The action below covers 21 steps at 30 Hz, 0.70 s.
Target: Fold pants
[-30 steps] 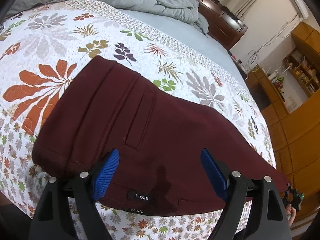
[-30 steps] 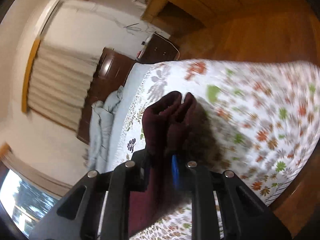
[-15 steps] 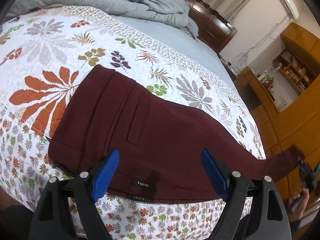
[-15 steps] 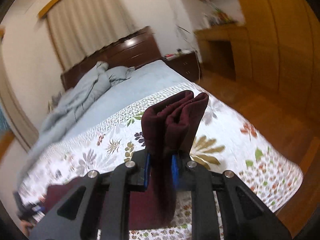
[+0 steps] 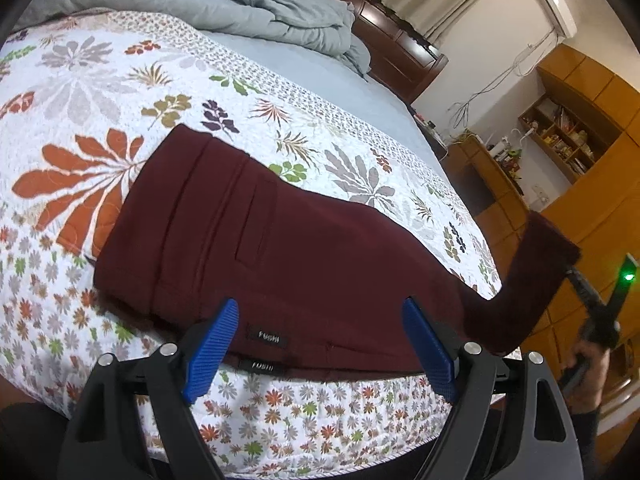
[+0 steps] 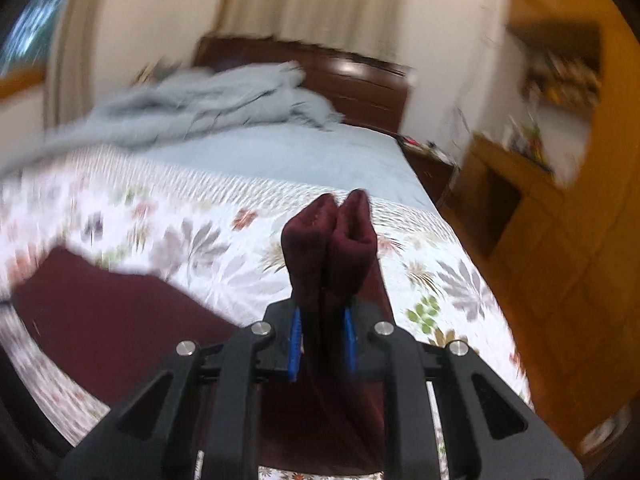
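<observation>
bedroom scene, left wrist view first: floral quilt (image 5: 120, 128) covered the near part of the bed, plain blue sheet (image 5: 320, 72) beyond it, grey duvet (image 5: 224, 4) bunched up by the dark wooden headboard (image 5: 396, 48). wooden shelving (image 5: 560, 140) stood at the right wall. maroon pants (image 5: 280, 248) lay flat on the quilt, waistband end toward the left, two small labels at the near edge. left gripper (image 5: 320, 340) hung above that near edge with its blue pads spread wide, nothing between them, not touching the fabric. leg end of the pants was lifted clear of the quilt at the right edge of the bed and rose up toward the right gripper (image 5: 576, 276), seen only partly there, with a hand (image 5: 588, 364) below it on the handle.

right wrist view, motion-blurred: right gripper (image 6: 322, 340) had its blue pads narrow and clamped on the doubled cuffs of the pants (image 6: 328, 240), which stuck up past the fingertips in two rounded lobes. rest of the pants trailed down to the left and lay on the quilt (image 6: 200, 240). duvet (image 6: 200, 100) and headboard (image 6: 360, 80) sat behind, wooden cabinets (image 6: 560, 200) to the right.
</observation>
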{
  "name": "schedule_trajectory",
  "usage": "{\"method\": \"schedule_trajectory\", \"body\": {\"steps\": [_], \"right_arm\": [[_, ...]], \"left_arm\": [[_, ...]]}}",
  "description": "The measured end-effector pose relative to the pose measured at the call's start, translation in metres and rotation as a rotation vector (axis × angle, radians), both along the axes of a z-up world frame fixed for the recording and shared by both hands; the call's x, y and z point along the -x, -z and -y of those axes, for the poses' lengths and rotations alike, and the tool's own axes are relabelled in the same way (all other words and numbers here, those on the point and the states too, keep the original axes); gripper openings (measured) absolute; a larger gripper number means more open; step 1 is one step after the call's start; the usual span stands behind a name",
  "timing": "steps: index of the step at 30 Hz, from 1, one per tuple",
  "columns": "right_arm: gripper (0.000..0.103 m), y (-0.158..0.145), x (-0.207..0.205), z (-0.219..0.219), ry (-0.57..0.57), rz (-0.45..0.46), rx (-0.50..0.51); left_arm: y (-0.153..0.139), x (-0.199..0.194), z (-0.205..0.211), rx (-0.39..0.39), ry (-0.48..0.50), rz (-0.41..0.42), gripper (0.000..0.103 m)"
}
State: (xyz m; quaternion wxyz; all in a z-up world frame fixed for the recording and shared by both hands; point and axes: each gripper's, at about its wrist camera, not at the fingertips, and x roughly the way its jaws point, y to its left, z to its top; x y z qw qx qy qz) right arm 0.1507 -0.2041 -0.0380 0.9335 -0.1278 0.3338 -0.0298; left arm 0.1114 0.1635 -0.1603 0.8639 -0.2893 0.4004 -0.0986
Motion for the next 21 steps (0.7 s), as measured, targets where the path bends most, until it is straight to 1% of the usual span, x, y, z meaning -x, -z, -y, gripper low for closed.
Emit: {"method": "schedule_trajectory", "body": {"steps": [2,3,7,8,10,11,13,18,19,21], "right_arm": [[0.016,0.023,-0.001,-0.035,-0.06,-0.03,0.111],[0.016,0.044,0.001,-0.057,-0.104,-0.057,0.193],[0.016,0.116,0.021,-0.116,-0.271,-0.129,0.46],[0.016,0.132,0.028,-0.126,-0.309,-0.14,0.518],[0.016,0.155,0.041,-0.139,-0.356,-0.142,0.597],[0.016,0.161,0.045,-0.141,-0.37,-0.144,0.621],[0.015,0.167,0.049,-0.14,-0.376,-0.155,0.627],[0.015,0.163,0.047,-0.14,-0.365,-0.148,0.629],[0.015,0.164,0.046,-0.141,-0.368,-0.146,0.634],[0.015,0.167,0.046,-0.142,-0.374,-0.146,0.652]], "left_arm": [[0.003,0.003,-0.001,0.017,0.002,-0.01,0.084],[0.005,0.003,-0.002,0.02,0.006,-0.014,0.084],[0.006,0.007,-0.002,0.03,0.017,-0.013,0.084],[0.006,0.008,-0.002,0.036,0.019,-0.014,0.084],[0.007,0.009,-0.001,0.042,0.024,-0.016,0.084],[0.007,0.009,-0.001,0.044,0.027,-0.016,0.084],[0.008,0.009,0.001,0.045,0.034,-0.02,0.084],[0.008,0.006,0.003,0.056,0.04,-0.038,0.084],[0.006,0.005,0.005,0.067,0.05,-0.038,0.084],[-0.003,0.004,0.01,0.061,0.07,-0.021,0.084]]}}
